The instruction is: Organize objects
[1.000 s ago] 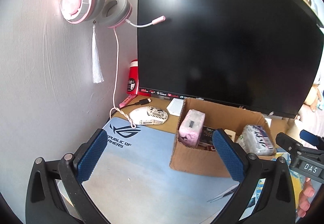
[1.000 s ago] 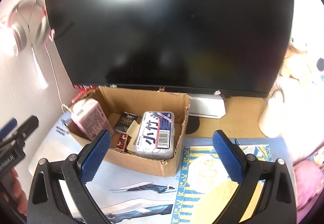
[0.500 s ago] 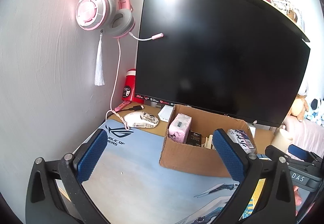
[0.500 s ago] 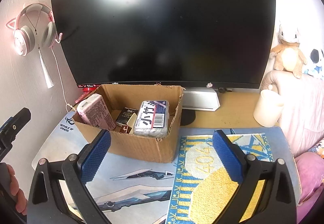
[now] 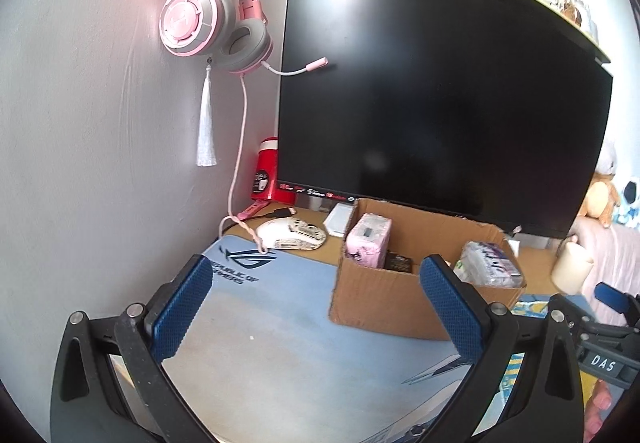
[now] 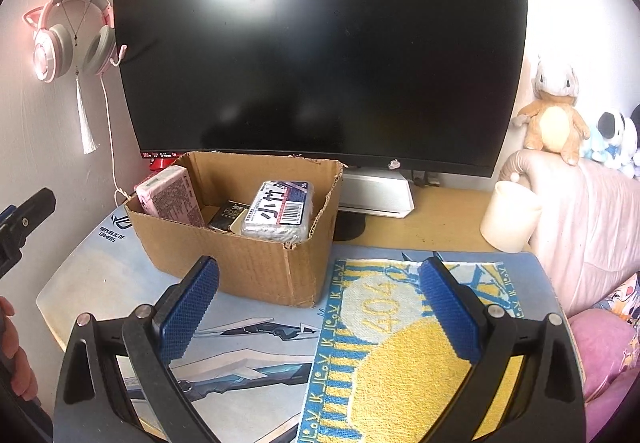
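Two fisheye views look along a pair of hand-held grippers toward a table. In the left wrist view, the left hand-held gripper (image 5: 316, 309) fills the bottom of the frame with its blue-padded fingers spread wide and nothing between them, over a pale blue desk mat (image 5: 280, 347). Right of centre on the mat stands an open cardboard box (image 5: 384, 307). Inside it, a pink packet (image 5: 368, 239) stands upright at the left end, a clear-wrapped tissue pack (image 5: 490, 265) lies at the right end, and a small dark item sits between them, too small to identify. A white mouse (image 5: 290, 233) lies on the table just left of the box, beneath a pink headset (image 5: 208, 23) hanging on the wall at upper left. A large dark monitor (image 5: 440, 103) fills the upper right. In the right wrist view, the right hand-held gripper (image 6: 318, 309) is likewise spread wide and empty, at the bottom of the frame above a yellow and blue towel (image 6: 400, 343). The box (image 6: 240, 259) sits left of centre, touching the towel's edge. A cream mug (image 6: 510, 215) stands at the right, and plush toys (image 6: 556, 115) sit beyond it.
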Demonstrator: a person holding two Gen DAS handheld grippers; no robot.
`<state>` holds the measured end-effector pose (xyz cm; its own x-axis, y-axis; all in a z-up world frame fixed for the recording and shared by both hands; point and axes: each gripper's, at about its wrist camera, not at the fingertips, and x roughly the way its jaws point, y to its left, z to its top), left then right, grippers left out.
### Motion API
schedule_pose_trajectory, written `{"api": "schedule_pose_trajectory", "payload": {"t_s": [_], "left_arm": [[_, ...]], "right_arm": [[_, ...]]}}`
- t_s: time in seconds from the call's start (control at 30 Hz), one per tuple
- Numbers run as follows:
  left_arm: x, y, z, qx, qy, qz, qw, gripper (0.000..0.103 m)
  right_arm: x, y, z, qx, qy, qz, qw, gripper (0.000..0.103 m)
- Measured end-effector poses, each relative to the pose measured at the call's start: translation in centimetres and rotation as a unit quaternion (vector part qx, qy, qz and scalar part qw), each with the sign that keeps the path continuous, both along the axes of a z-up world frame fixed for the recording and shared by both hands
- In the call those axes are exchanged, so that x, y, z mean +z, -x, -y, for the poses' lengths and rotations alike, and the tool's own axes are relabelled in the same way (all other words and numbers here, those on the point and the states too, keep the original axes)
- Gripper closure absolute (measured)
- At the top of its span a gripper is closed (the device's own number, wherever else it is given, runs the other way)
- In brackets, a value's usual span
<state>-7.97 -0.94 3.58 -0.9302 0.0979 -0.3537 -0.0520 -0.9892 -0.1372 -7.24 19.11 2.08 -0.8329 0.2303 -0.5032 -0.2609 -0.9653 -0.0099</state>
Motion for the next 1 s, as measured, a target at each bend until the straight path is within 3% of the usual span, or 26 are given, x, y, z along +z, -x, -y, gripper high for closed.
{"api": "schedule_pose_trajectory", "payload": {"t_s": [0.1,0.3,0.6,1.0], "left_arm": [[-0.3,0.0,0.1,-0.003,-0.011,0.000,0.9999,0.000],[-1.1,0.4,-0.1,0.018,0.009,0.010,0.9998,0.000],[-2.3,0.9,-0.4,0.061,0.045,0.012,0.9970,0.000],[-2.6,1.0,-0.8,0.032,0.046,0.014,0.9983,0.000]], "right_arm": [[-0.1,-0.1,0.1,0.009,0.017,-0.005,1.000,0.000],[-1.2,-0.4,-0.9,-0.003,0.035,-0.028,0.999,0.000],[-4.4,0.0,-3.2,-0.015,0.061,-0.010,0.998,0.000],[-4.2,-0.2,-3.4,-0.039,0.052,-0.031,0.997,0.000]]}}
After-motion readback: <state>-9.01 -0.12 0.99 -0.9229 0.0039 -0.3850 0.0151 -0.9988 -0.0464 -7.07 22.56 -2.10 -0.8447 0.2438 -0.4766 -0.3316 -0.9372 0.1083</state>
